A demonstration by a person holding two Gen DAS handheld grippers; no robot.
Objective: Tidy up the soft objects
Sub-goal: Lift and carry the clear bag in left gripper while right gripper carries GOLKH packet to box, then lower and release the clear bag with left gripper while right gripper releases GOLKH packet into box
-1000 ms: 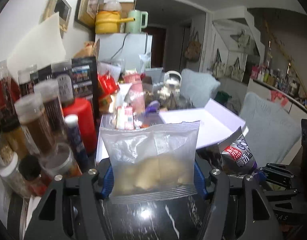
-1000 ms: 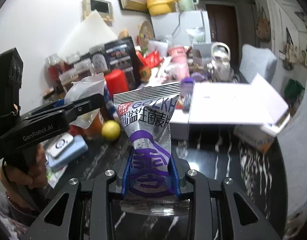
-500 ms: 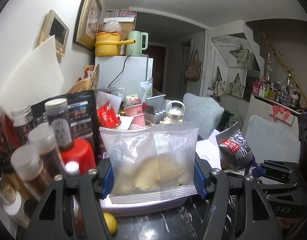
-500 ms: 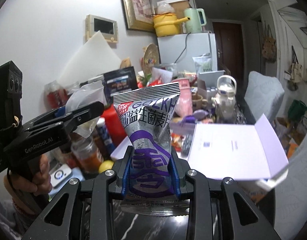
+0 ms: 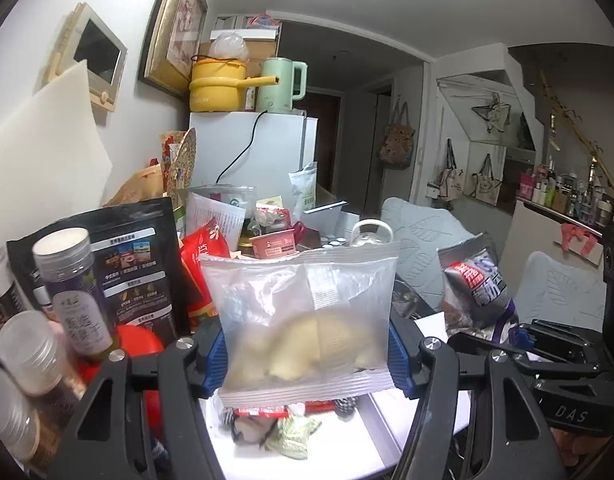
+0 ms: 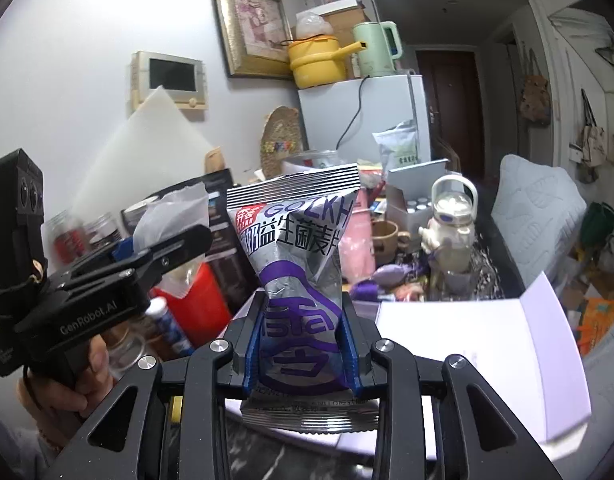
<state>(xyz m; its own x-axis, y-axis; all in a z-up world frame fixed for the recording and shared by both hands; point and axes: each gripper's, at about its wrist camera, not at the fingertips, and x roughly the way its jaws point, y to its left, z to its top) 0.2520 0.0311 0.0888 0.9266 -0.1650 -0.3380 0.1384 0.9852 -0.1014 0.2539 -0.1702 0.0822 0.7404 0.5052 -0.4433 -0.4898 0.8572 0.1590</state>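
1. Left gripper [image 5: 307, 356]: blue pads clamped on both side edges of a frosted clear snack bag [image 5: 303, 320], held upright with pale yellow pieces settled in its lower half.
2. Right gripper [image 6: 303, 344]: blue pads pinched narrowly on the waist of a silver and purple snack packet [image 6: 299, 264], upright, crimped top edge uppermost, printed with red and dark lettering.
3. Directly below the left gripper: open white box [image 5: 359, 444] holding a few small wrapped items, among them a red-edged packet and a crumpled pale green wrapper [image 5: 293, 438].
4. Below and right of the right gripper: the same white box's raised lid flap [image 6: 487, 344], over a dark marbled tabletop [image 6: 267, 456].
5. Seen from the right wrist camera, at left: left gripper side-on [image 6: 167, 248], gripped by a person's hand [image 6: 67, 380], frosted bag poking up between its fingers.
6. Seen from the left wrist camera, at right: right gripper's dark body [image 5: 555, 344] with the silver packet [image 5: 475, 284] standing above it.
7. Left of the grippers: spice jars [image 5: 73, 292], a red canister [image 5: 143, 344] and a black pouch [image 5: 143, 264], crowded together.
8. Farther back: pink cup [image 5: 273, 245], white teapot-shaped jug [image 6: 451, 216], then a white fridge [image 5: 267, 152] topped by a yellow pot [image 5: 219, 84] and a pale green kettle [image 5: 281, 84].
9. On the wall at left: framed picture [image 6: 253, 20] and a small intercom screen [image 6: 169, 76].
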